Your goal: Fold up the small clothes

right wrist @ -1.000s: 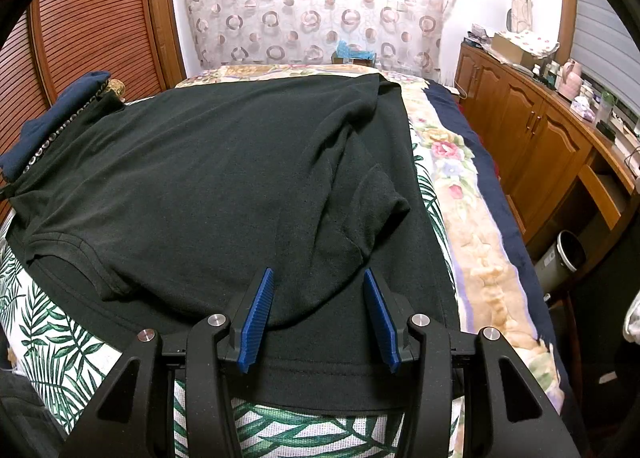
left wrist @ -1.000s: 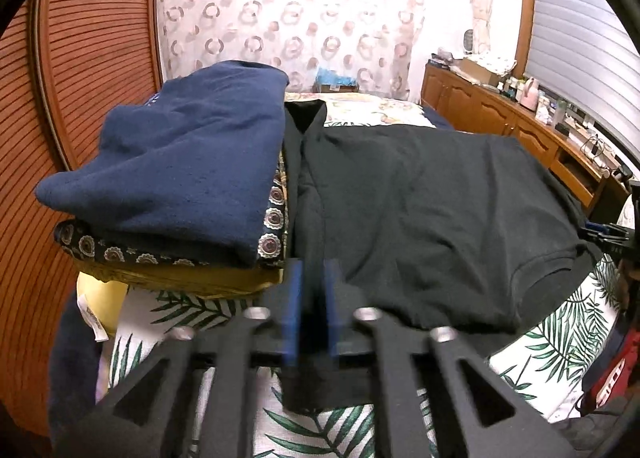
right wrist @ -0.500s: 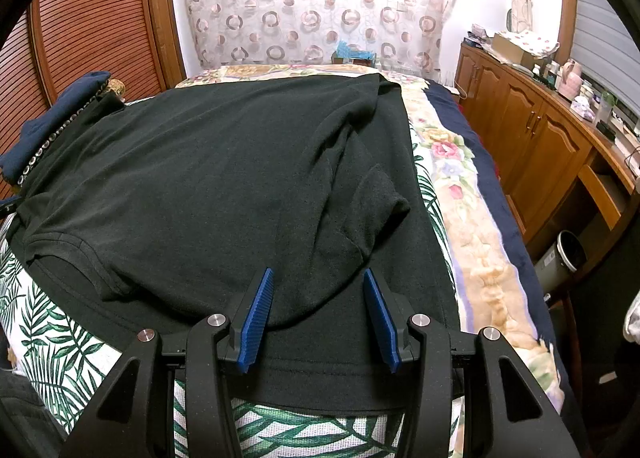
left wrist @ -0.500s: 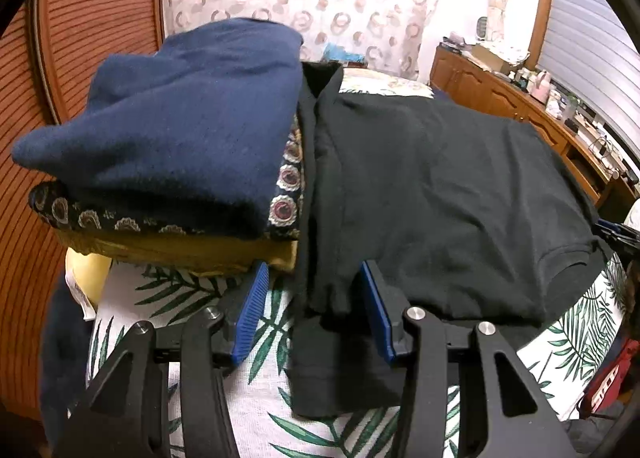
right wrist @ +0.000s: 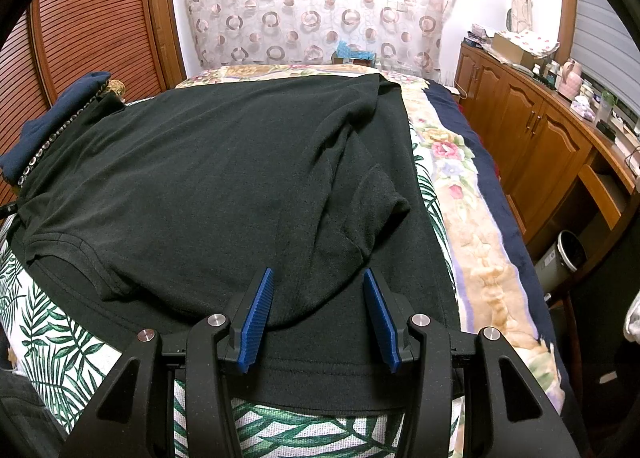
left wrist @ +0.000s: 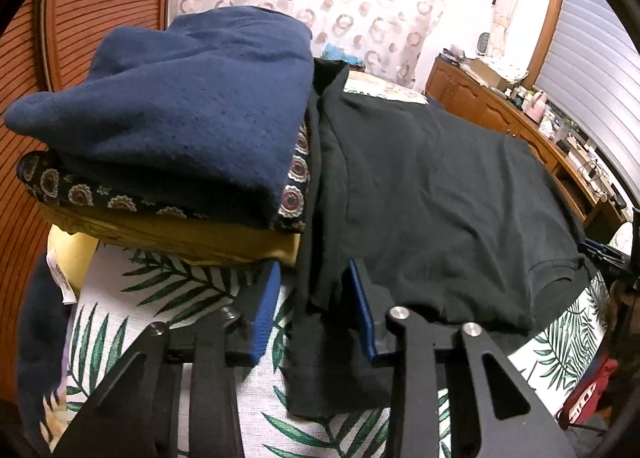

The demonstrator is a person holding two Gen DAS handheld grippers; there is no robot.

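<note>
Black polo shirt [right wrist: 224, 186], spread flat across leaf-print bedsheet [right wrist: 52, 342], collar end toward a stack of folded clothes, hem end toward the right side of the bed. One short sleeve [right wrist: 380, 214] folded in over the body; the other sleeve [right wrist: 68, 258] lying flat near the front edge.

In the left wrist view, same shirt [left wrist: 432, 194] reaching from the stack across to the right, a folded placket edge [left wrist: 320, 258] hanging down between the blue pads [left wrist: 266, 310] of the left gripper [left wrist: 314, 310]. Jaws just closing in, yet apart from the cloth on both sides: released, nothing pinched.

Right gripper [right wrist: 316, 314] hovering over the shirt's near hem, blue pads [right wrist: 258, 318] spread with fabric visible below them, not clamped on anything.

Beside the collar, a pile: navy sweater [left wrist: 180, 110] on top, dark paisley-print garment [left wrist: 100, 194] under it, mustard-yellow garment [left wrist: 188, 238] at the bottom, touching the shirt's edge. White care label [left wrist: 60, 282] hanging at the pile's left.

Farther out: floral blanket [right wrist: 460, 194] along the shirt's right, circle-patterned curtain [right wrist: 312, 2] behind the bed, louvred wooden door [right wrist: 88, 26] at left, wooden cabinets [right wrist: 532, 138] with cluttered top at right, waste bin [right wrist: 564, 258] on the floor.
</note>
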